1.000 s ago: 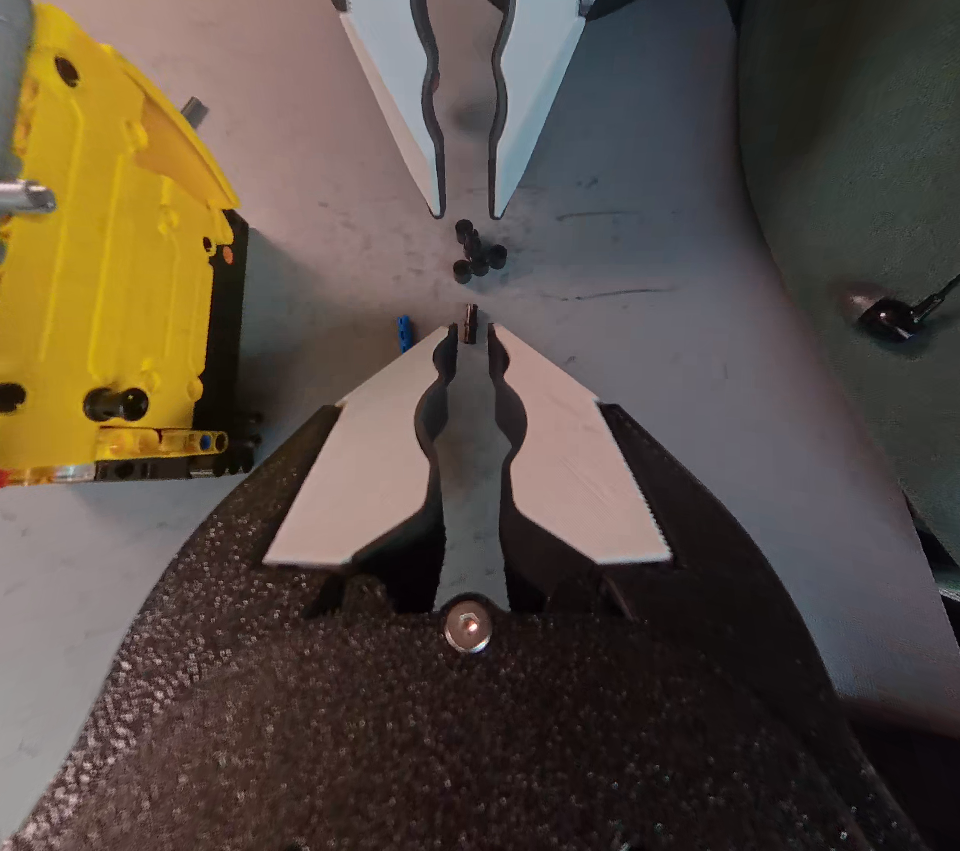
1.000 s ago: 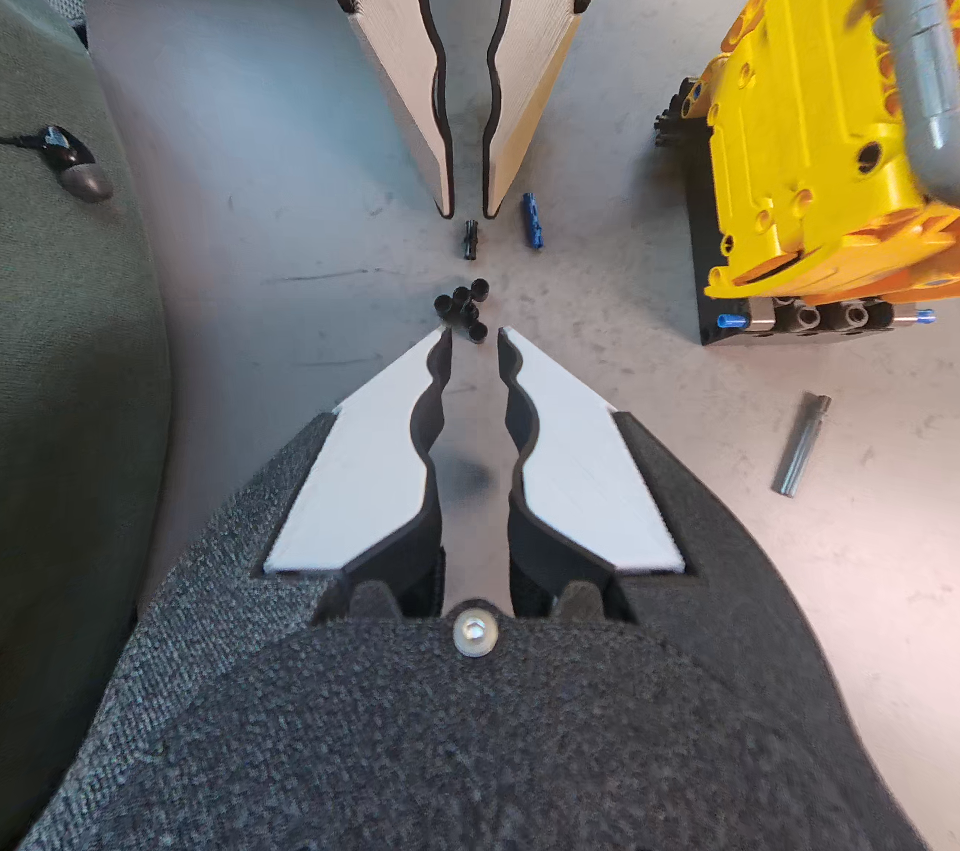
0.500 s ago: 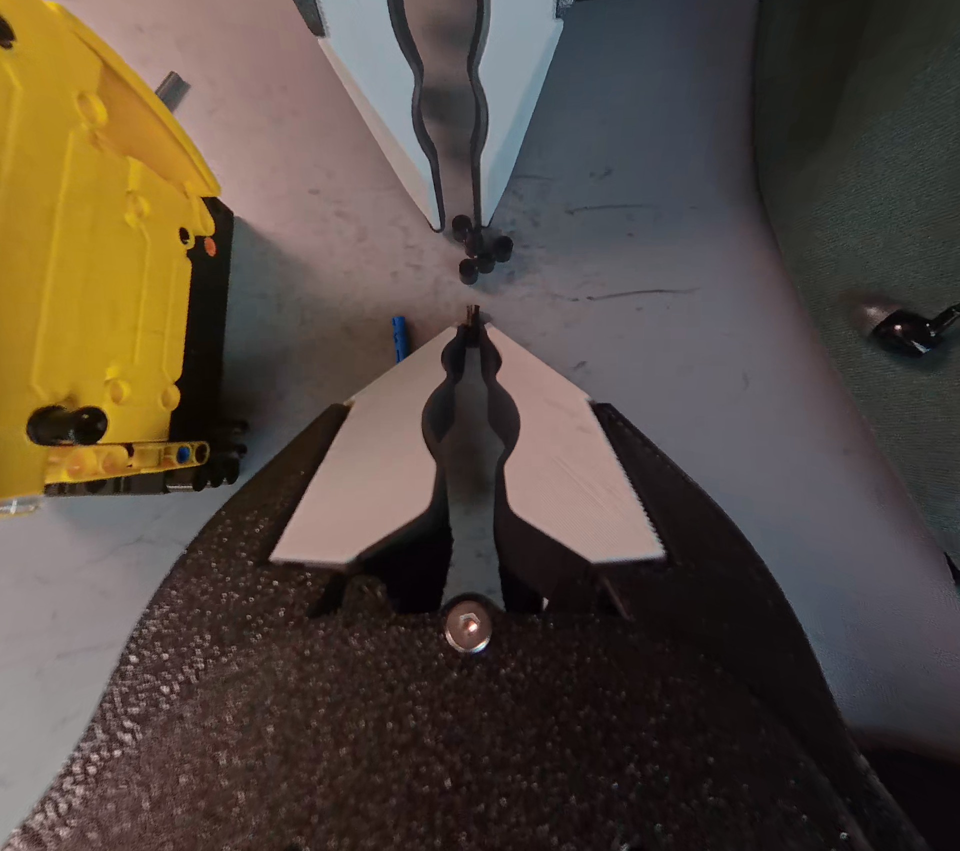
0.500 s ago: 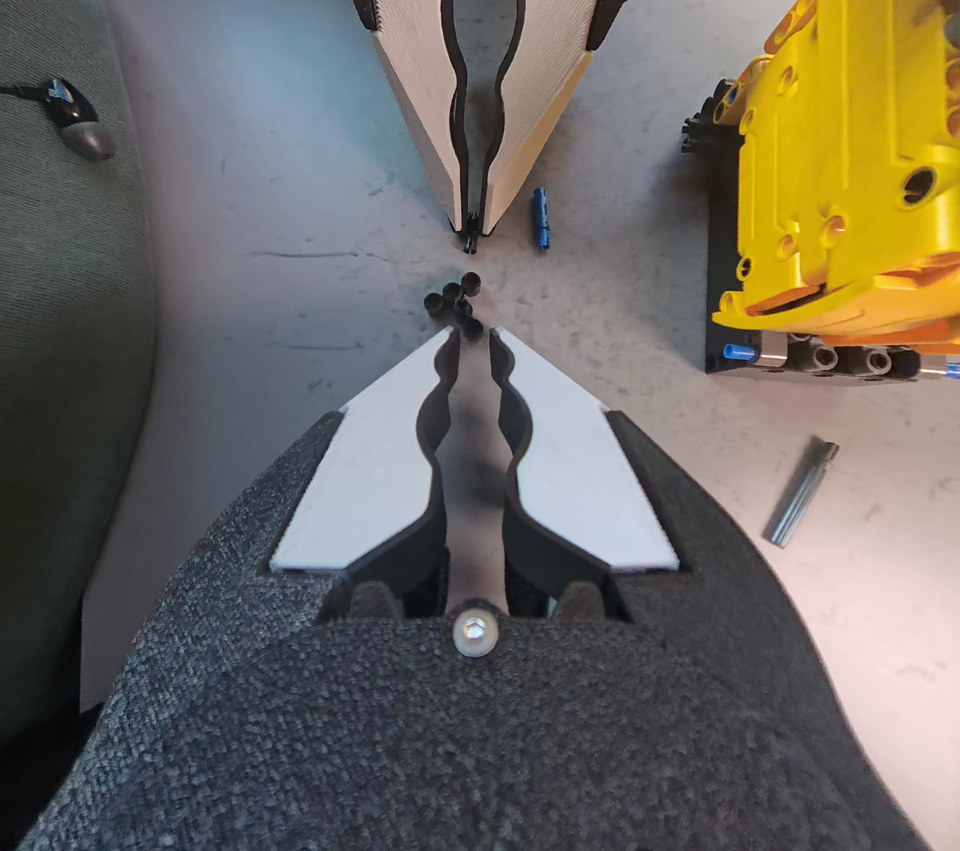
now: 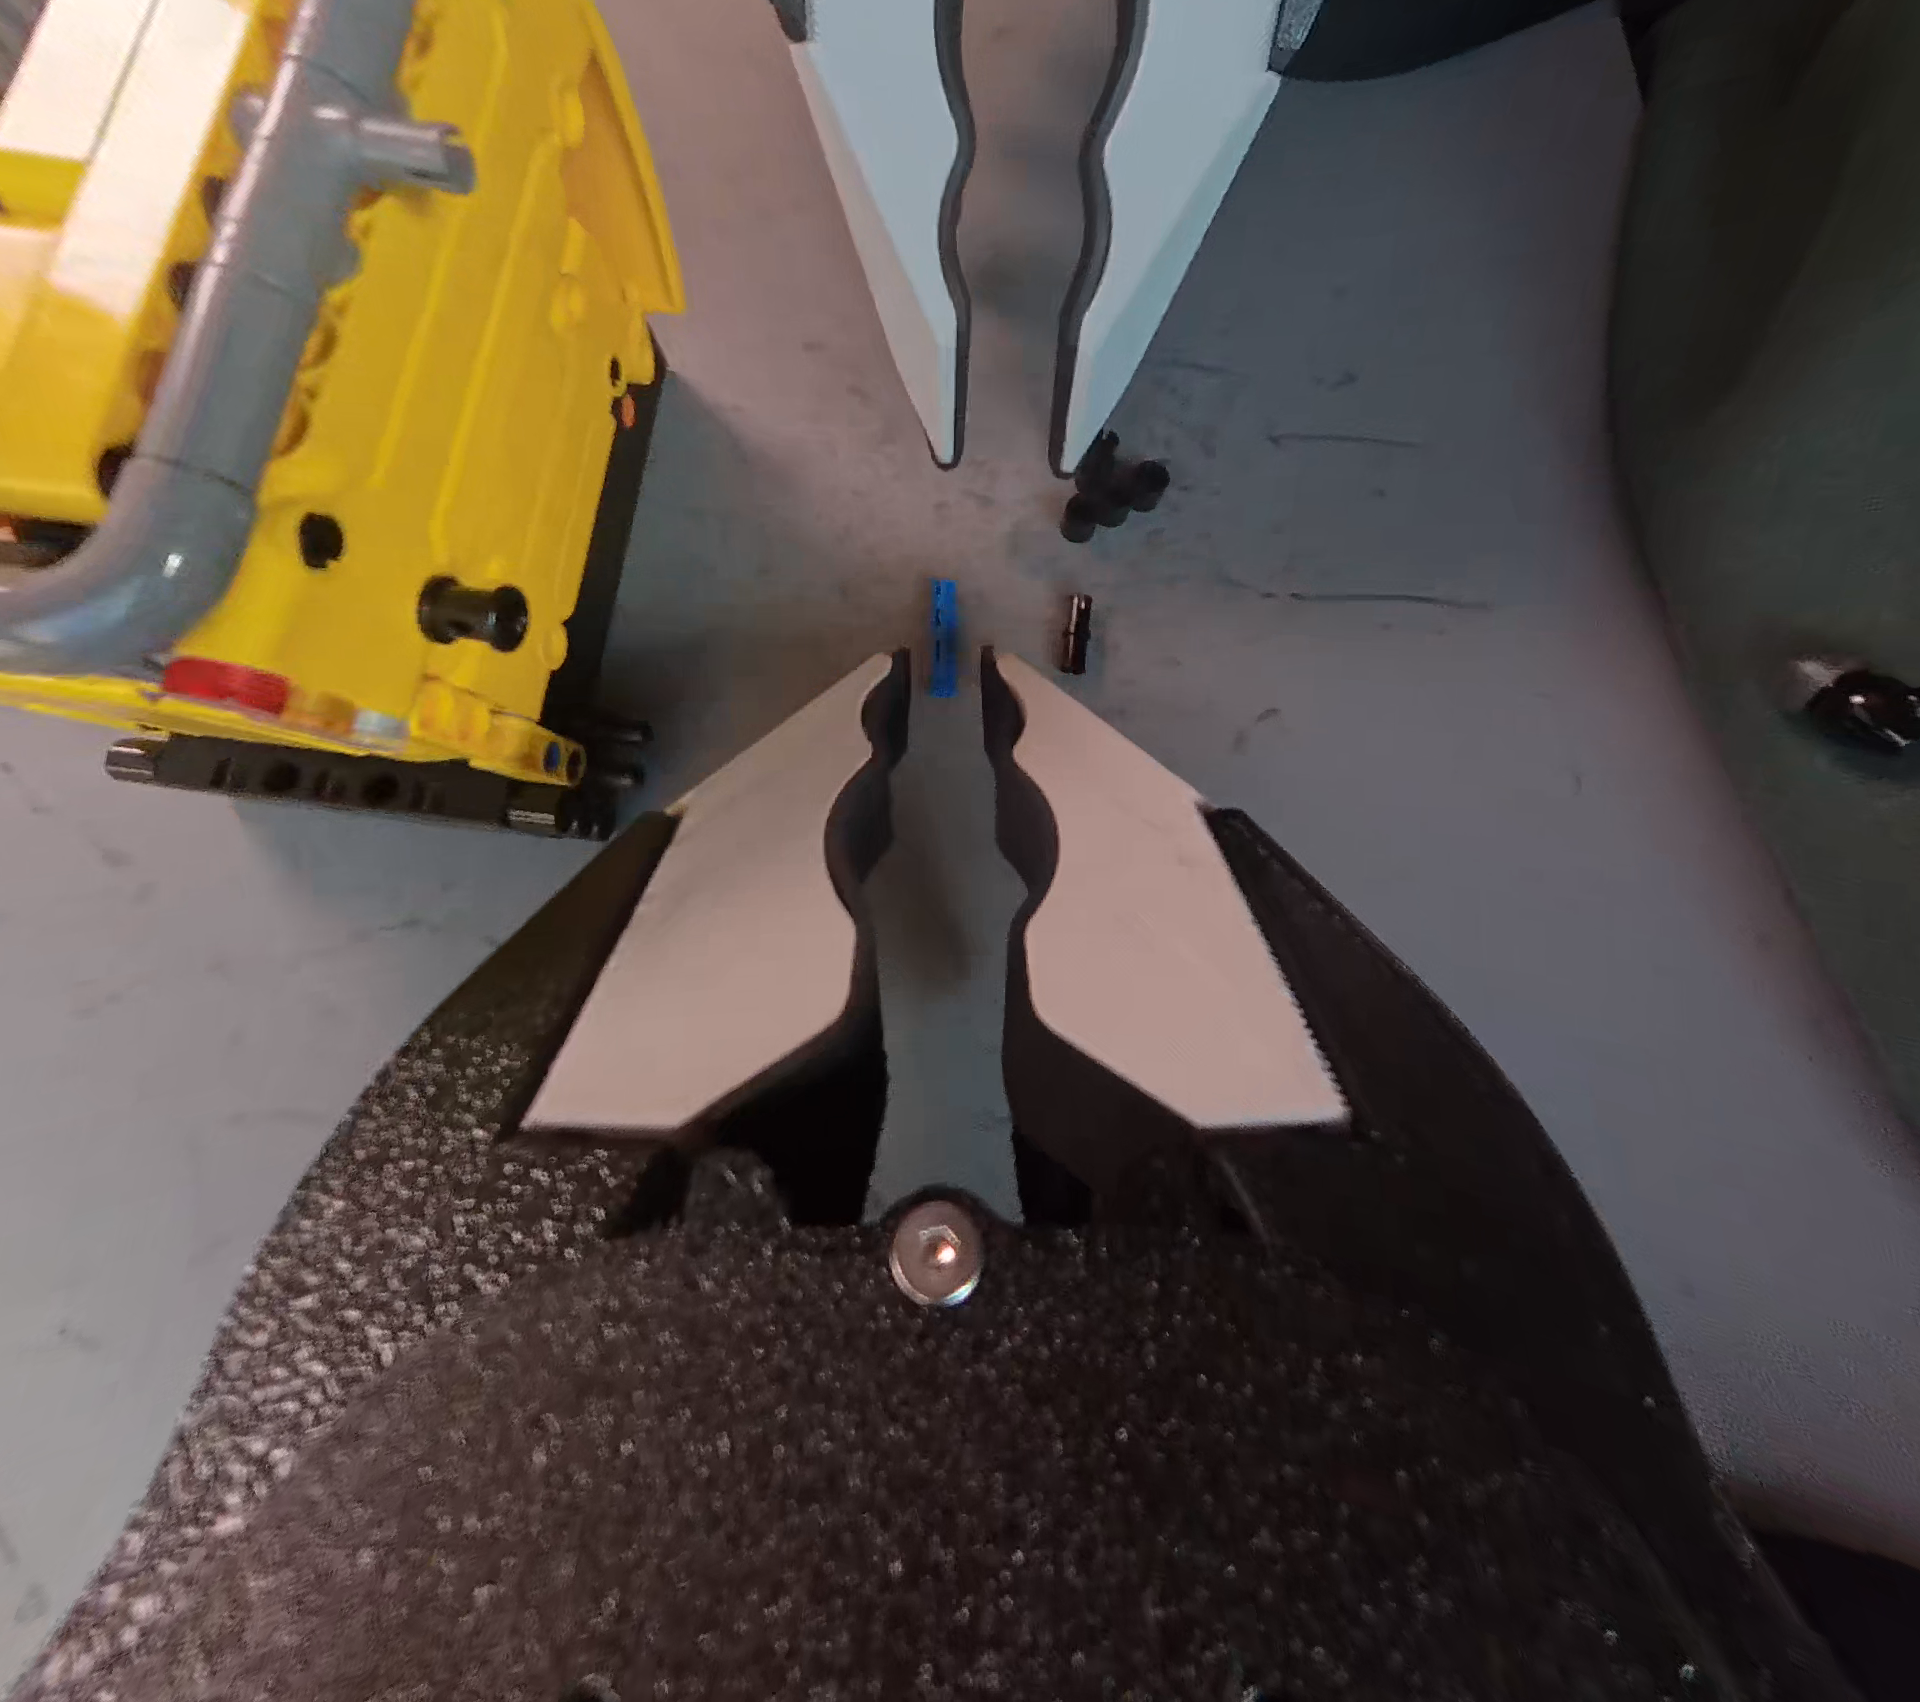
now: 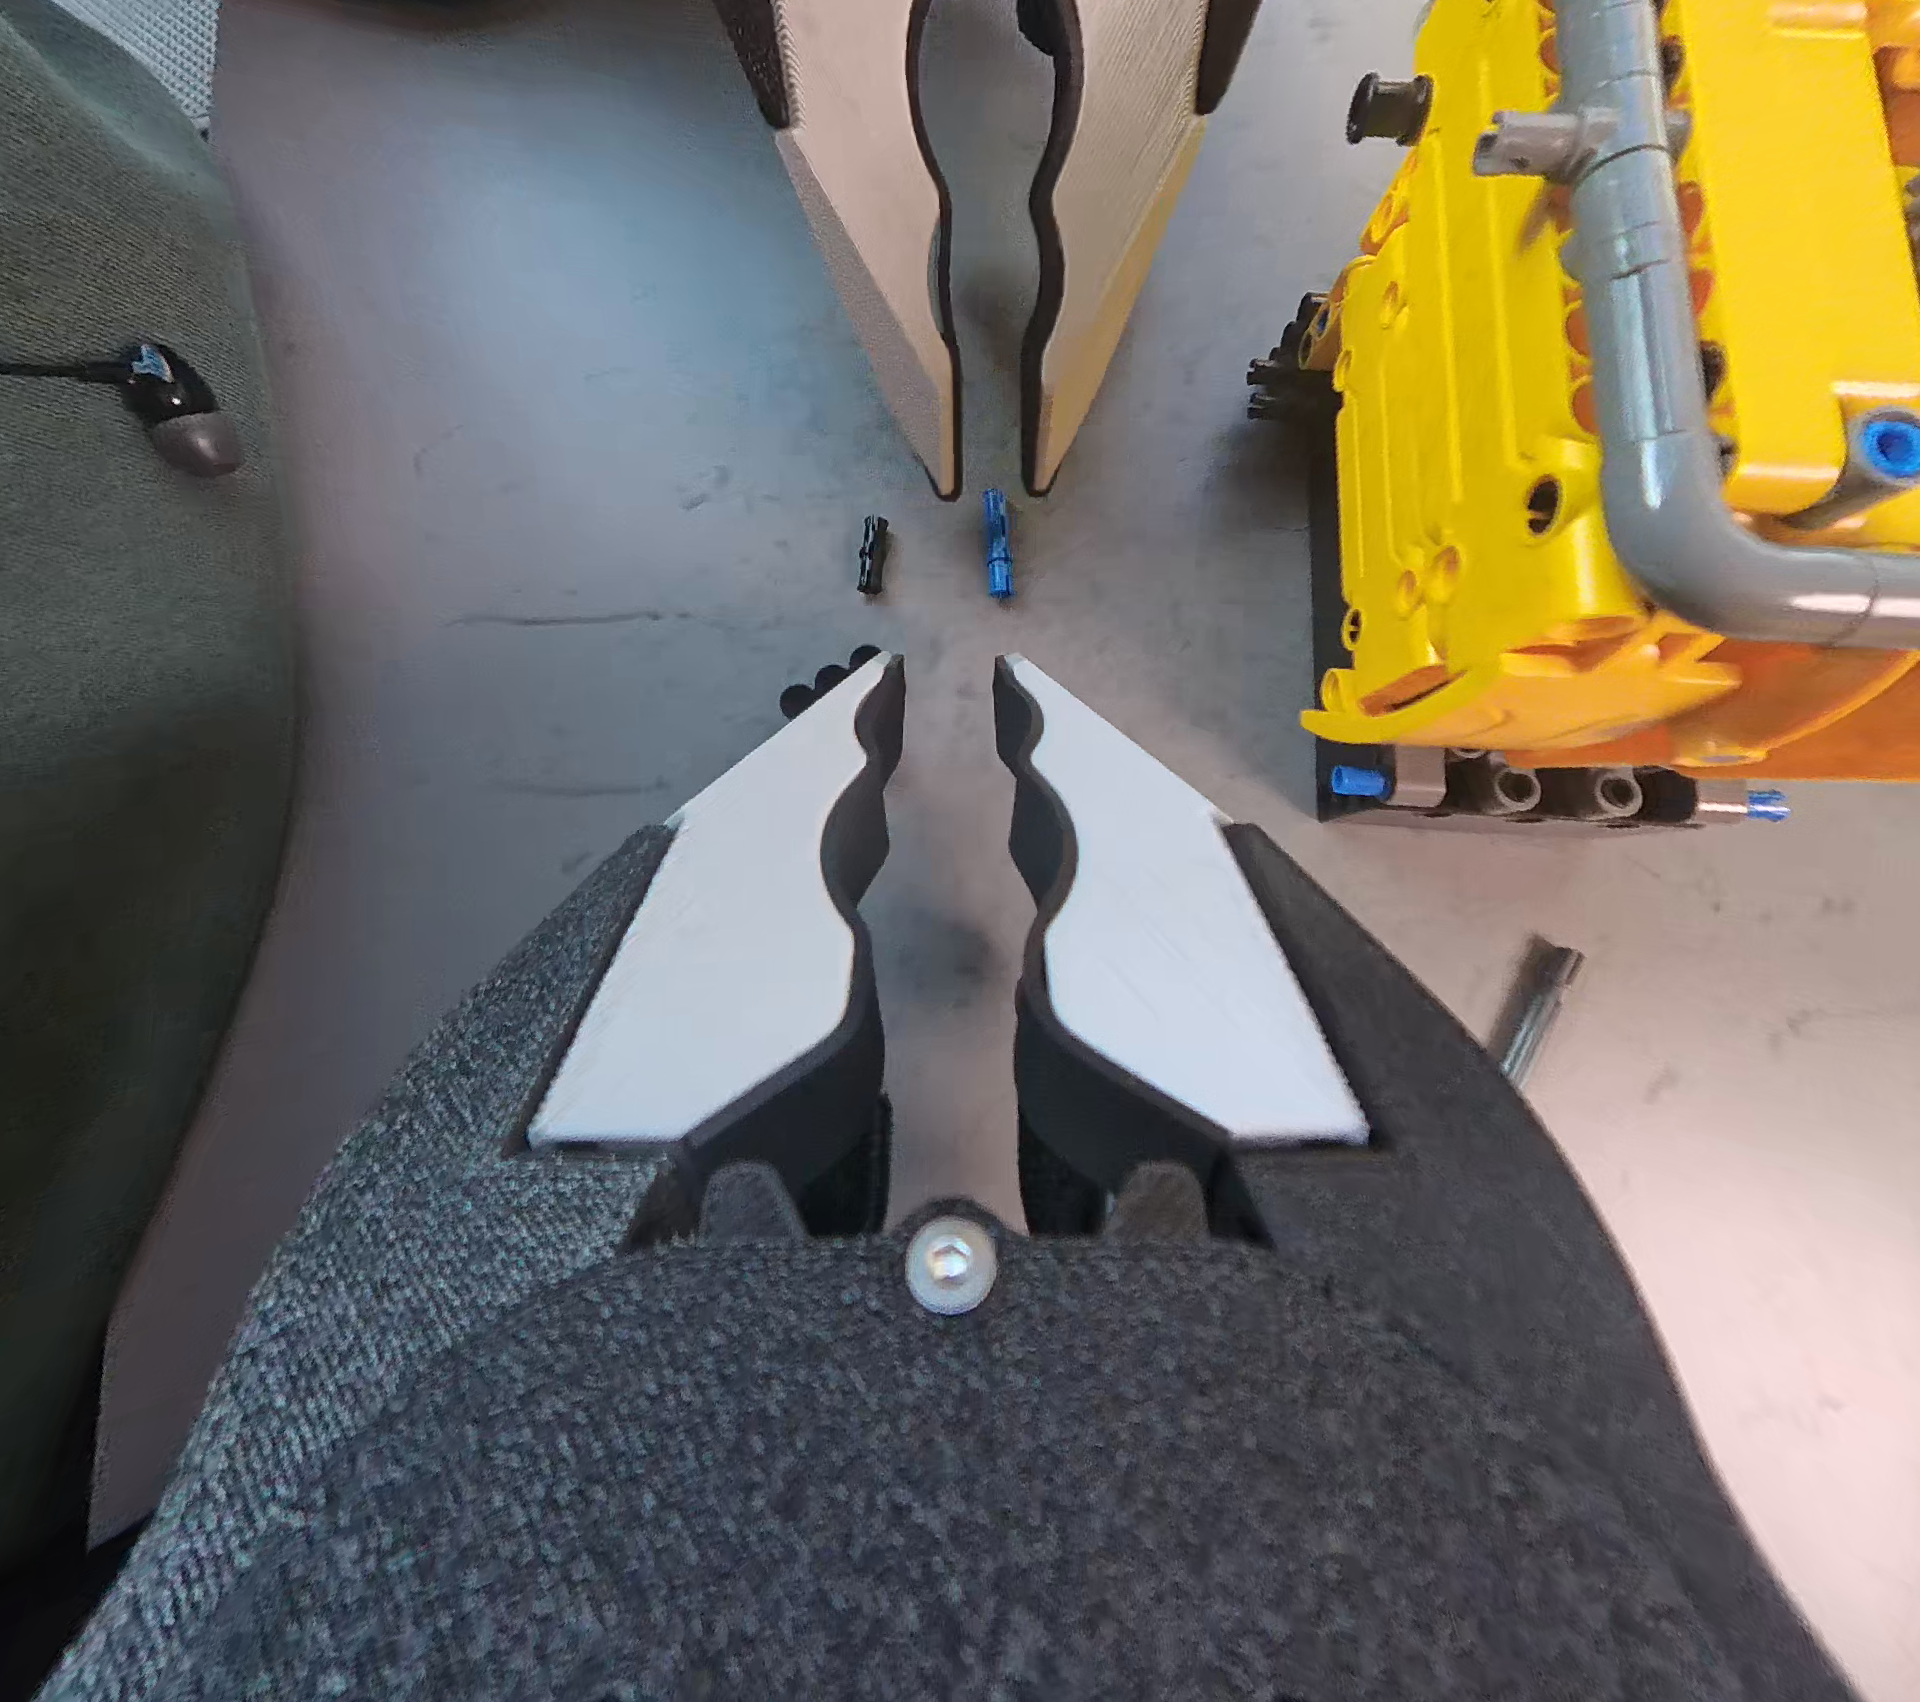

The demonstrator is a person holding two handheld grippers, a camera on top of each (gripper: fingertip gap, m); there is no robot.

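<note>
Left gripper (image 5: 943, 663): jaws parted, holding nothing, tips straddling blue pin (image 5: 943, 639) lying lengthwise on table (image 5: 1455, 769). Right gripper (image 6: 948, 661): facing opposite, parted, empty, farther off. Black pin (image 5: 1076, 634) lying beside.

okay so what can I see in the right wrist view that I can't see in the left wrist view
Only the right wrist view: a loose grey axle on the table by the yellow brick model.

Only the left wrist view: the black pin cluster in full, and the model's red piece.

Both: the blue pin between the left gripper's open tips, the single black pin, the right gripper, also open.
</note>
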